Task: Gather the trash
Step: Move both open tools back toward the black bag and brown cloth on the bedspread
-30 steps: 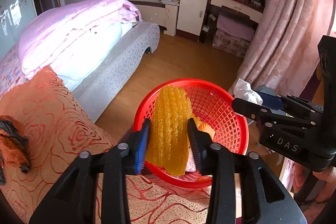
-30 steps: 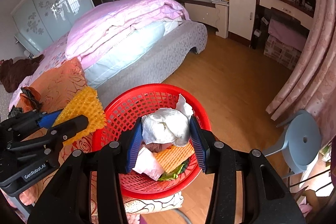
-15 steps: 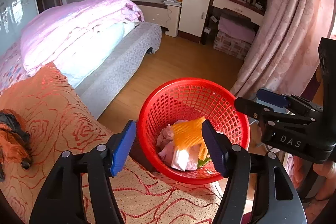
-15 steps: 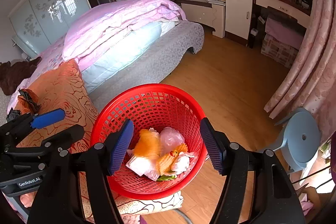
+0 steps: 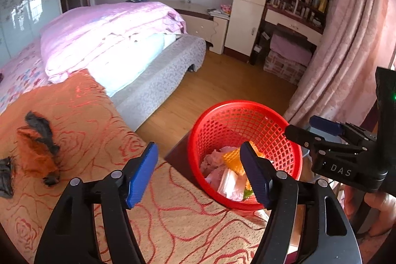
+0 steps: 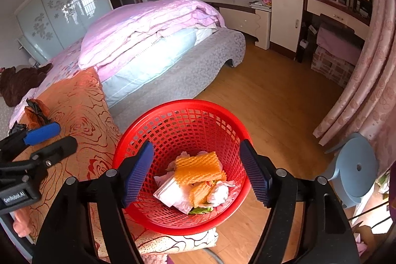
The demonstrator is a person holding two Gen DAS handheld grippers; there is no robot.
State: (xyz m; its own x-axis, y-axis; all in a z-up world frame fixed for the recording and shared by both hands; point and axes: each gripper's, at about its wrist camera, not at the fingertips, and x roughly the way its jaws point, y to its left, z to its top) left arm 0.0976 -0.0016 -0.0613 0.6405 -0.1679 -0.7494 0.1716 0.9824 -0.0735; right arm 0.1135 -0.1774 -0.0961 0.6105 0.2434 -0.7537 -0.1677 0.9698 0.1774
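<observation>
round red plastic mesh basket (image 6: 158, 123) on floor beside bed, light, I'd lift by rim | both tools, left tool (image 5: 199, 171) and right tool (image 6: 198, 171), jaws just opening, empty | yellow foam fruit netting (image 6: 198, 168) inside, soft, springy, pinch mid-fold | crumpled white tissues (image 6: 219, 193) beside it, flimsy

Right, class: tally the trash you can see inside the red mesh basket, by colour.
Orange foam fruit nets: 2
White crumpled tissues or wrappers: 2
Green scrap: 1
Total: 5, more possibly hidden beneath.
</observation>
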